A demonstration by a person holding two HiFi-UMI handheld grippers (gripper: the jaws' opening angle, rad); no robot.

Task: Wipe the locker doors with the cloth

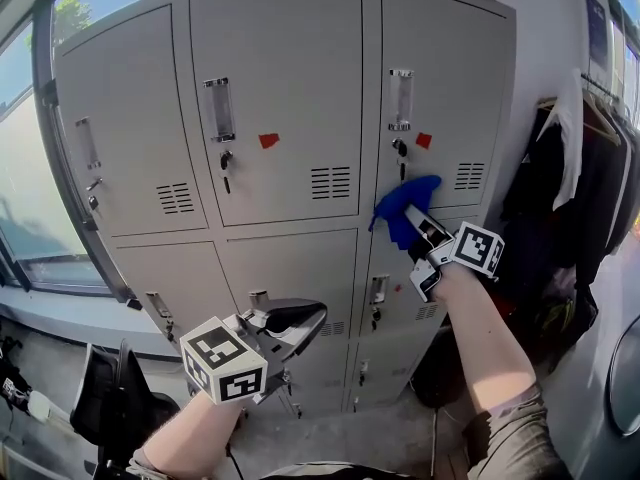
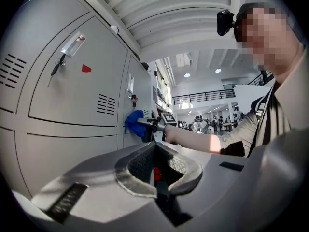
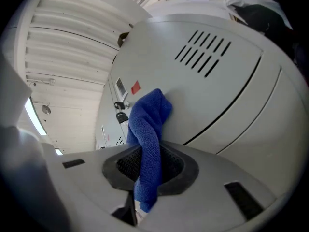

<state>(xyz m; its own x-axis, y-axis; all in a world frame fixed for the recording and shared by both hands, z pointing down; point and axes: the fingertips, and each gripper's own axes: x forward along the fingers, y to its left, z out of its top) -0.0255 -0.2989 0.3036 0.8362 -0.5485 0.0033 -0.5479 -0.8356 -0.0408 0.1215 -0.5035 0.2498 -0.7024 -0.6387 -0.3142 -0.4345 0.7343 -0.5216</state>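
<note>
Pinching the blue cloth (image 3: 147, 129) in my right tongs (image 3: 149, 166): pads clamped on its middle, loose end hanging below them, bunched top end pressed on the upper right locker door (image 1: 450, 68). Head view: cloth (image 1: 405, 203) sits low on that door, just above the seam to the door beneath, below the key (image 1: 400, 153) and red sticker (image 1: 423, 140), left of the vent slots (image 1: 469, 176). Right tongs (image 1: 420, 223) reach up to it, arm stretched out.

Left tongs (image 1: 295, 320) held low in front of the lower middle door (image 1: 290, 268), not touching it. Left gripper view: tongs (image 2: 155, 151) pressed together, nothing between them; cloth (image 2: 133, 122) is visible far off on the door. Dark coats (image 1: 570, 178) hang right of the lockers.
</note>
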